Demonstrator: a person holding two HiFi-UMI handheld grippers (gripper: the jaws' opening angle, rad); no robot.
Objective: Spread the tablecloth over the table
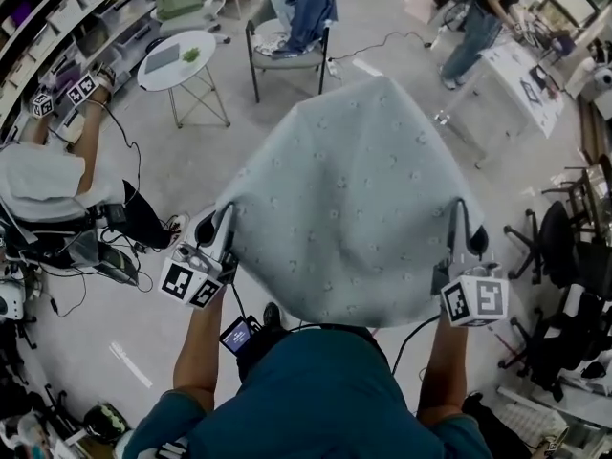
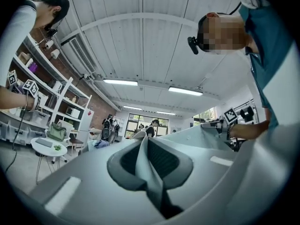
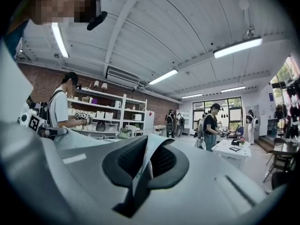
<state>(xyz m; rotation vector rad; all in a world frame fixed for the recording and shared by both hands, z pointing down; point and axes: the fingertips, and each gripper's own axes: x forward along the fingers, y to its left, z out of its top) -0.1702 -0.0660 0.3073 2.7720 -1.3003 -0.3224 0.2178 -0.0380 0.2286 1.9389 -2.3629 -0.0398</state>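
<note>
A pale blue-grey tablecloth [image 1: 349, 189] with small dots billows in the air in front of me and hides whatever is below it. My left gripper [image 1: 222, 223] is shut on the cloth's near left edge, my right gripper [image 1: 461, 223] on its near right edge. In the left gripper view a fold of cloth [image 2: 143, 149] stands pinched between the dark pads [image 2: 125, 164] of the left gripper [image 2: 149, 162]. The right gripper view shows the same: a strip of cloth [image 3: 151, 146] clamped in the right gripper [image 3: 146, 162]. Both grippers point roughly level.
A round white side table [image 1: 178, 58] and a chair draped with a blue jacket [image 1: 292, 27] stand beyond the cloth. A person with grippers [image 1: 57, 175] is at the left shelves. Another person [image 1: 478, 17] stands by a white table [image 1: 524, 79]. Black chairs [image 1: 564, 247] crowd the right.
</note>
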